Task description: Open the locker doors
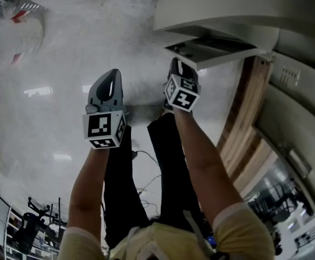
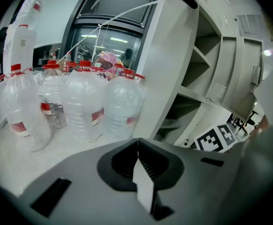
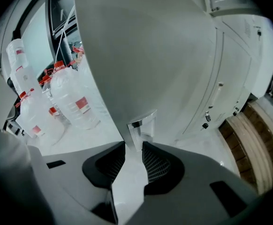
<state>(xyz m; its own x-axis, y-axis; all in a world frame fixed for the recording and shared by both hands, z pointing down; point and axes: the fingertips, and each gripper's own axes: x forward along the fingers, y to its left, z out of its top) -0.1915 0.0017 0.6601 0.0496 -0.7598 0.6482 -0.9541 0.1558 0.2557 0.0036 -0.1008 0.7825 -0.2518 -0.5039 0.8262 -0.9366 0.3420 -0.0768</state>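
Observation:
A pale grey locker stands at the upper right of the head view, one door swung out. In the right gripper view that door fills the middle, and its small metal handle tab sits between the jaws. My right gripper is shut on the tab. From the head camera, the right gripper is at the door's lower edge. My left gripper is shut and holds nothing; it hangs beside the right one. The left gripper view shows open locker shelves.
Several large water bottles with red caps stand on the floor left of the locker, also seen as bottles past the door. Closed locker doors lie to the right. Wooden planks lean at the locker's right.

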